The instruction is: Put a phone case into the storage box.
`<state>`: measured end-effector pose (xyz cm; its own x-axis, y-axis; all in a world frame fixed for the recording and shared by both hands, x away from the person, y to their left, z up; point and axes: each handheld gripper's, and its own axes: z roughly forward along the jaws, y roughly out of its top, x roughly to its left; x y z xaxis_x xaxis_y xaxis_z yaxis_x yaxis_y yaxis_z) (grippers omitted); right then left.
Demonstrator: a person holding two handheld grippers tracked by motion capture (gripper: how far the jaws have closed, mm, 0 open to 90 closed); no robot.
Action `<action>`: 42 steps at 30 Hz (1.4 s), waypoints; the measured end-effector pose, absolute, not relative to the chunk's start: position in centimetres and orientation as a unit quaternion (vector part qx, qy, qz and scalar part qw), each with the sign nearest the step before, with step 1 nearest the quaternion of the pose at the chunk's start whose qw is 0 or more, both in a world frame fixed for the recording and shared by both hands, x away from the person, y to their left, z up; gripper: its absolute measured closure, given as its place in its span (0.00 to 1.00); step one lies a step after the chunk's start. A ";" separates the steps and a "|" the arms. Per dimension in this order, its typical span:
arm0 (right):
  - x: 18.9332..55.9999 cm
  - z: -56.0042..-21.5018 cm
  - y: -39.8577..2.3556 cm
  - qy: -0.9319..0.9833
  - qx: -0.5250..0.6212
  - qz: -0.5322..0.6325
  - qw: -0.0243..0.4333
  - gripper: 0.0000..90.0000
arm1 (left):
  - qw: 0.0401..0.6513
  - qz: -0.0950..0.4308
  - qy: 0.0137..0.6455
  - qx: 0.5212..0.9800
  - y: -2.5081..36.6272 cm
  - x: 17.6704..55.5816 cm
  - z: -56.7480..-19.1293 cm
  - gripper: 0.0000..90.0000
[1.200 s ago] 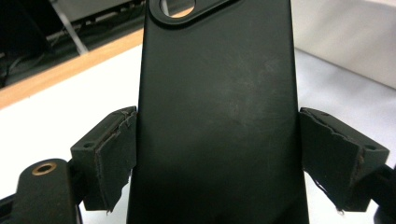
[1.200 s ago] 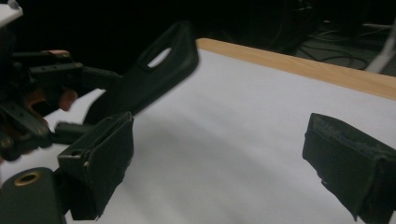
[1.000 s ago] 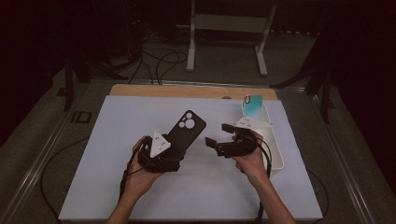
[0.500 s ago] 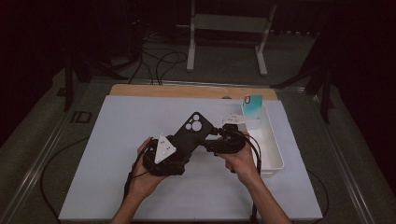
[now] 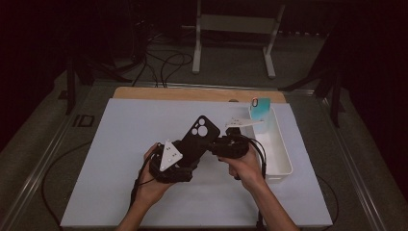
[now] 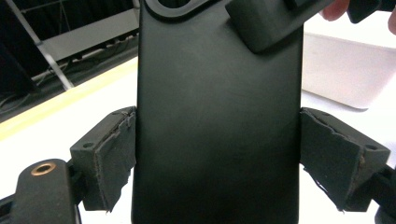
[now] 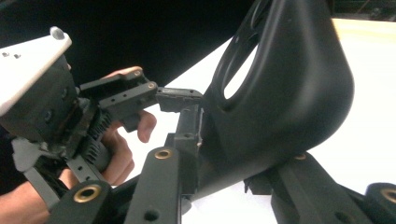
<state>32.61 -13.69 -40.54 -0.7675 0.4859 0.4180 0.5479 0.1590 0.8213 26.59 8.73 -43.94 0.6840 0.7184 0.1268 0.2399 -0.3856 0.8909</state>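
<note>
Above the white table mat (image 5: 120, 144), seen from the high view, a matte black phone case with a round camera cut-out (image 5: 198, 139) is held tilted between the left gripper (image 5: 180, 161) and the right gripper (image 5: 219, 146), just left of a white plastic tray (image 5: 281, 154). Along the left gripper view, the case (image 6: 217, 121) is clamped at both long edges by the worn pads (image 6: 114, 149). Along the right gripper view, the jaws have just been closing and are pressed on the case's upper corner (image 7: 285, 102).

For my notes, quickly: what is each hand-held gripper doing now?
Left hand-held gripper: shut on the black rubbery phone case.
Right hand-held gripper: just closed on its edge.
</note>
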 end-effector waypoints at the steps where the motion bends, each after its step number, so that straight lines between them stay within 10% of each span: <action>1: 32.6 -40.6 -13.7 -0.760 -0.338 -0.554 0.033 0.82 | 0.463 0.257 0.303 0.792 8.7 26.6 -44.0 0.17; 29: 32.1 -41.0 -12.6 -0.765 -0.325 -0.555 0.035 0.95 | 0.455 0.252 0.298 0.801 7.7 26.3 -44.4 0.17; 42: 31.9 -40.8 -12.9 -0.778 -0.311 -0.545 0.023 0.95 | 0.475 0.157 0.299 0.813 8.6 27.4 -44.5 0.06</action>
